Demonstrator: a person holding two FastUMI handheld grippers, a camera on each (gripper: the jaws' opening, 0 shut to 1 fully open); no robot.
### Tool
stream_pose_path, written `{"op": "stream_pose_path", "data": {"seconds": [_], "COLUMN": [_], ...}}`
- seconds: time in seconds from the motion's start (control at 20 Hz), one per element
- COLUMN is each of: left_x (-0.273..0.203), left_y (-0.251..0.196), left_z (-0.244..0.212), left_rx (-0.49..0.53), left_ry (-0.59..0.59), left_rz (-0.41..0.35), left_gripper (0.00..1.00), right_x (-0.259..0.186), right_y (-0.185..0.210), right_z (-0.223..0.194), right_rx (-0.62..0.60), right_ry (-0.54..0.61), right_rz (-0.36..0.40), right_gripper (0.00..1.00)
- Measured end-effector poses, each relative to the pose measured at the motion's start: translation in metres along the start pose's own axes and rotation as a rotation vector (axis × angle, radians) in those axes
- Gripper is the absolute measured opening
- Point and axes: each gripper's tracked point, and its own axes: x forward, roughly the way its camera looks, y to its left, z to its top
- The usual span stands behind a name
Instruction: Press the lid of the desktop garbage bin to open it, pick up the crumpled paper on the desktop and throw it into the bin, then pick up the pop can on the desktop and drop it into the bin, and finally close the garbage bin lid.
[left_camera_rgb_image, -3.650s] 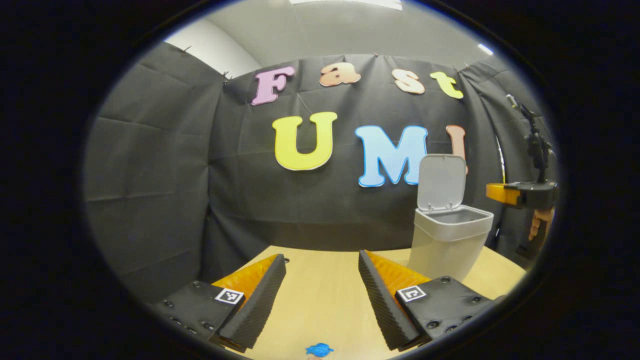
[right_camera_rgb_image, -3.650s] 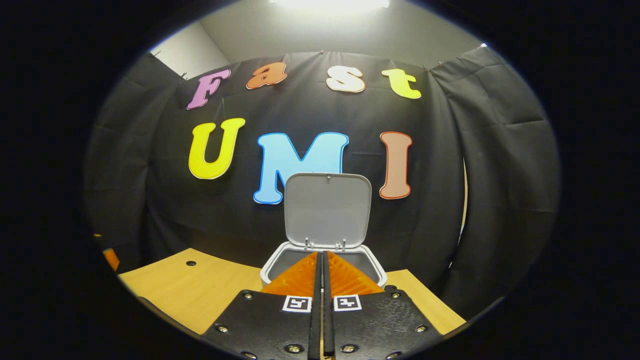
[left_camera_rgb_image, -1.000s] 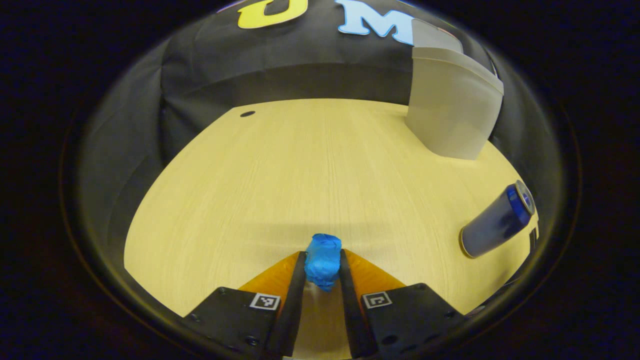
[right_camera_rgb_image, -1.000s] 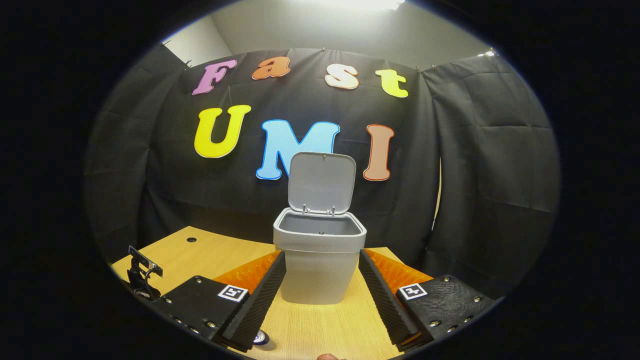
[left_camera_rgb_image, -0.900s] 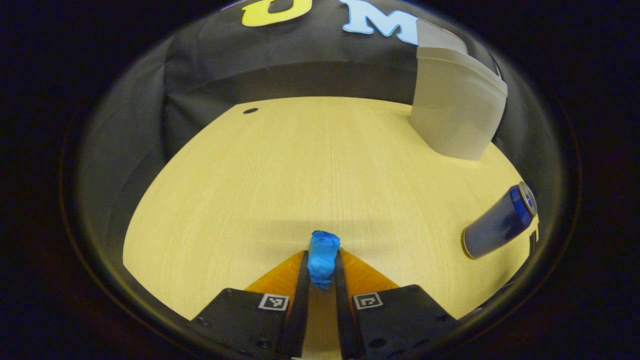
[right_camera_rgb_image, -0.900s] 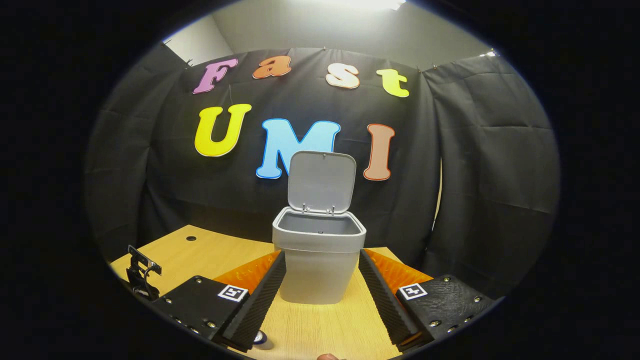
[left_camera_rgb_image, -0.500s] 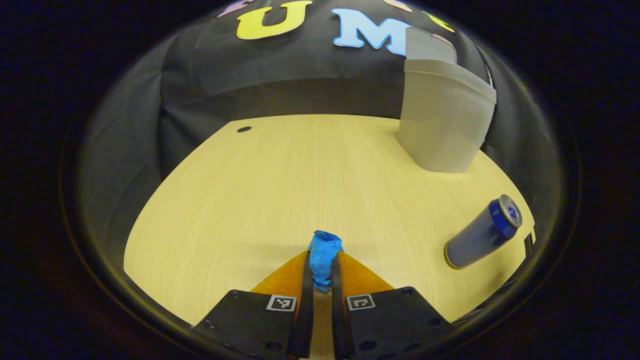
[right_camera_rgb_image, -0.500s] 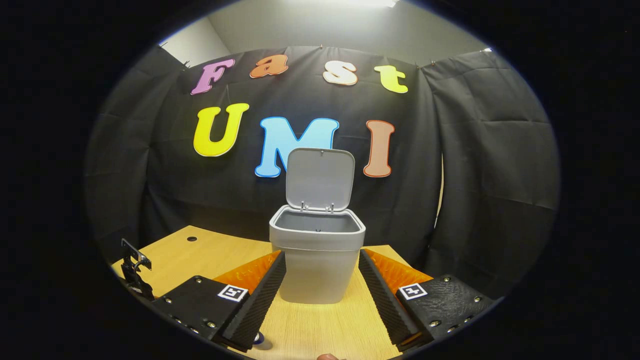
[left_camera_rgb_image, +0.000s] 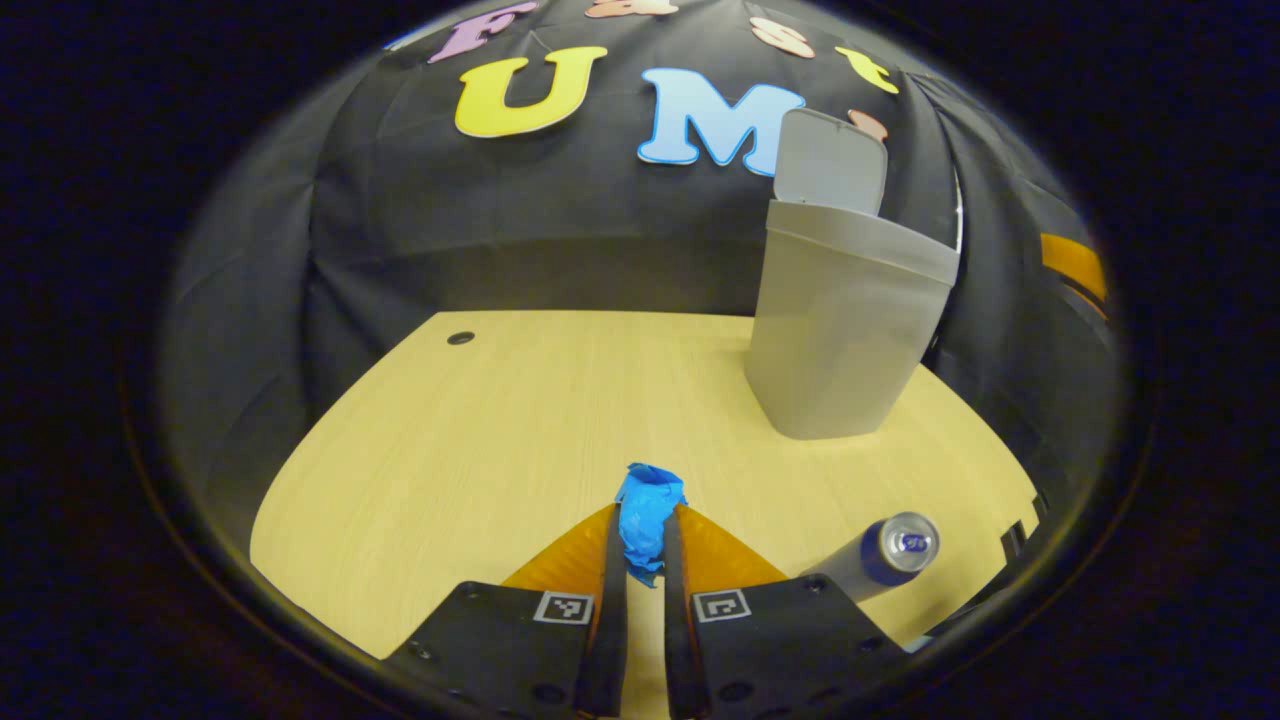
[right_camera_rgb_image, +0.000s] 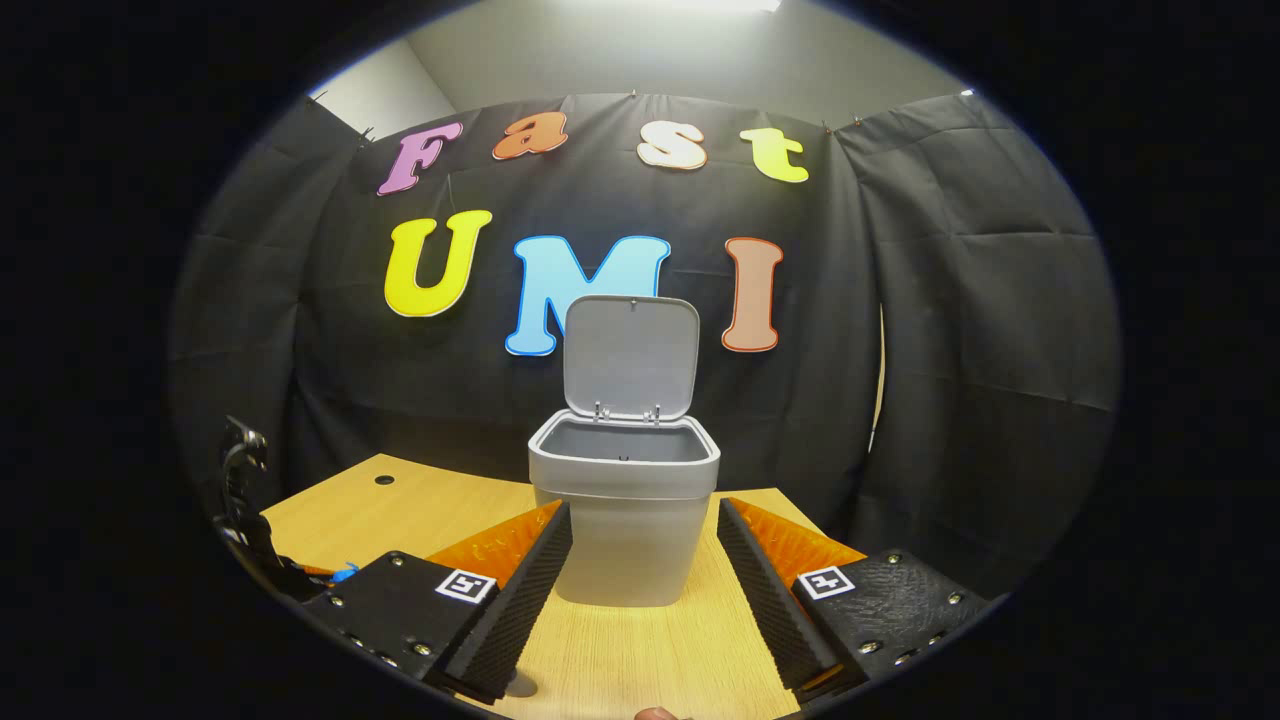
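Note:
In the left gripper view my left gripper (left_camera_rgb_image: 640, 520) is shut on the crumpled blue paper (left_camera_rgb_image: 645, 510), held just above the wooden desk (left_camera_rgb_image: 480, 430). The grey bin (left_camera_rgb_image: 840, 330) stands at the back right with its lid (left_camera_rgb_image: 830, 160) up. A blue pop can (left_camera_rgb_image: 880, 555) stands on the desk to the right of my fingers. In the right gripper view my right gripper (right_camera_rgb_image: 645, 540) is open, facing the bin (right_camera_rgb_image: 625, 520), whose lid (right_camera_rgb_image: 630, 355) stands upright. The paper (right_camera_rgb_image: 345, 573) and the left gripper (right_camera_rgb_image: 245, 520) peek in at far left.
A small round hole (left_camera_rgb_image: 460, 338) sits near the desk's back left corner. The black cloth wall runs close behind the bin. The desk's front edge curves under my left fingers. Part of the right gripper (left_camera_rgb_image: 1075, 265) shows at the far right of the left gripper view.
My left gripper closed on the blue paper and lifted it while tilting up. The can now sits lower and closer in that view. The right gripper stayed open and shifted slightly.

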Motion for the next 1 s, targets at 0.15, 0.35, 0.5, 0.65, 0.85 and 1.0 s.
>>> {"op": "stream_pose_path", "data": {"seconds": [0.15,0.35,0.5,0.65,0.85,1.0], "left_x": [-0.002,-0.002,0.007,0.014,0.022,0.028], "left_y": [-0.022,-0.054,-0.075,-0.093,-0.120,-0.135], "left_z": [0.029,0.071,0.102,0.131,0.166,0.184], "left_rx": [0.013,0.013,-0.006,0.005,0.017,0.022], "left_ry": [-0.038,-0.103,-0.144,-0.188,-0.246,-0.276], "left_rz": [-0.023,-0.070,-0.093,-0.110,-0.141,-0.160], "left_gripper": [0.22,0.24,0.22,0.24,0.22,0.24], "right_x": [-0.001,-0.002,-0.003,-0.004,-0.003,-0.001], "right_y": [-0.009,-0.019,-0.026,-0.031,-0.042,-0.049], "right_z": [-0.003,-0.006,-0.004,-0.003,-0.006,-0.007], "right_rx": [0.000,0.026,0.036,0.040,0.045,0.058], "right_ry": [0.004,0.006,-0.005,-0.013,-0.010,-0.011], "right_rz": [-0.008,-0.019,-0.025,-0.033,-0.053,-0.069], "right_gripper": [0.94,0.94,0.94,0.94,0.94,0.94]}}
